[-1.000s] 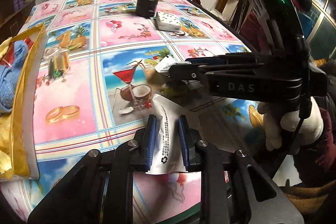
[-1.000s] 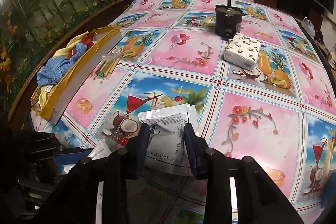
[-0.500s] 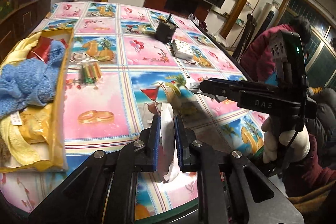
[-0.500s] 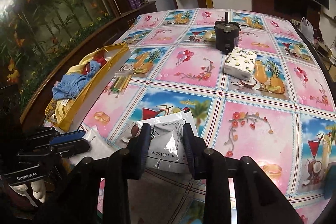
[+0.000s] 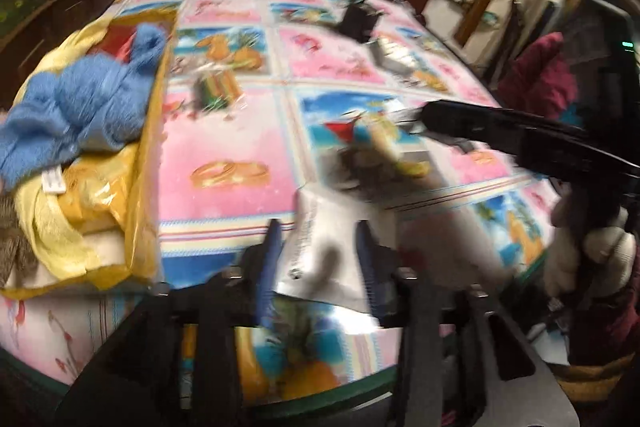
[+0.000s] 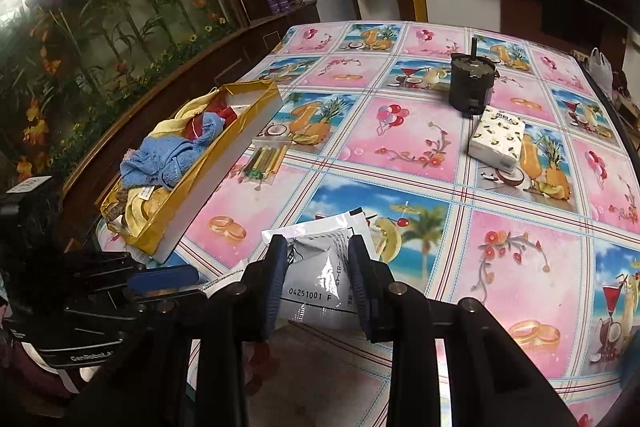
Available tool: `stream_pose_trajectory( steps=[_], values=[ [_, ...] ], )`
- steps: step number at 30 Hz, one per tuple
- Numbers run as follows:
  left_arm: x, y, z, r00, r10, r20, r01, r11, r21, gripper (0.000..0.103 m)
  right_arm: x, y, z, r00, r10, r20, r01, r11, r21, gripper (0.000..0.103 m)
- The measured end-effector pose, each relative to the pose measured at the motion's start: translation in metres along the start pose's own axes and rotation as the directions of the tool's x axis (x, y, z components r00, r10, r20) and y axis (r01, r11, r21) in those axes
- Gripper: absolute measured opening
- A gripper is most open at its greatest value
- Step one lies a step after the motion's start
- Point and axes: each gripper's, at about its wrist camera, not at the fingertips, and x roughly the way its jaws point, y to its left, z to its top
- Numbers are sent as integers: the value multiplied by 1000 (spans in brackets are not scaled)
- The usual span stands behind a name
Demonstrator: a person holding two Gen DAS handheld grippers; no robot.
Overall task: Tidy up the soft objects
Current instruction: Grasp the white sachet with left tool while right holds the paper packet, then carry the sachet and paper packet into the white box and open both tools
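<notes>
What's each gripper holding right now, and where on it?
The right gripper pinches a white sachet across its middle. The left gripper has a white packet between its fingers; blur hides whether it grips.

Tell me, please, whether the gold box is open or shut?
Open: the gold box has no lid on, and the blue towel and yellow cloth show inside.

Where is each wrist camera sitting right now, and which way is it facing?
Left wrist: on the left gripper, looking across the table; blurred white packet between its fingers, gold box with blue towel left, right gripper and white-gloved hand on the right.
Right wrist: on the right gripper, facing down the table toward the black motor and tissue pack; silver packet between its fingers, left gripper lower left.
Shared: box, towel, motor, colour sticks.
</notes>
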Motion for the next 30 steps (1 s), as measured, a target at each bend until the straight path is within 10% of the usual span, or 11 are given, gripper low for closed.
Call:
stream_pose_trajectory(
  steps=[17, 22, 30],
  values=[
    [41, -63, -6, 994, 112, -15, -104, 955, 277, 80, 18, -33, -17, 997, 67, -42, -62, 992, 106, 31],
    [33, -61, -2, 1000, 7, -21, -2, 969, 246, 32, 15, -33, -18, 997, 74, -30, -70, 991, 111, 31],
    [10, -51, 5, 995, -73, 65, 61, 985, 159, 13, 10, -32, -17, 998, 60, -14, -58, 992, 110, 31]
  ],
)
